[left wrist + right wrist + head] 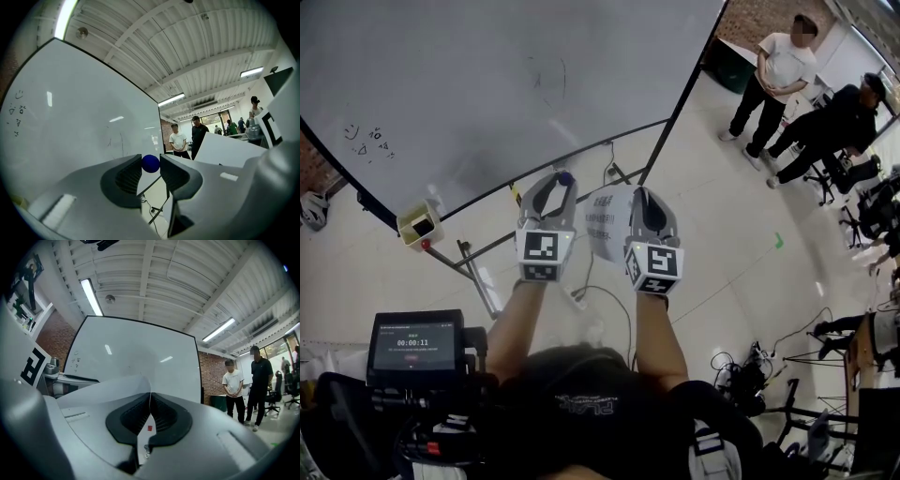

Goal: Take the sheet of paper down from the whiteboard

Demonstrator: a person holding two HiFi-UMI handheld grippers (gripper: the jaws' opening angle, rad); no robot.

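Whiteboard [487,84] fills the upper left, a few scribbles near its left edge, and an off-white box [420,225] at its lower edge. Centre frame: left gripper [555,183] with a small blue ball [565,176] at its tips, right gripper [643,199] beside it. Sheet of paper [607,225] hangs between them, below the board's edge, its right edge at the right gripper. Person in white top [783,70] and person in black [834,122] upper right. Timer screen [414,349] lower left.

Head view steeply down, gripper views level along their jaws, all sharing the whiteboard [487,84]
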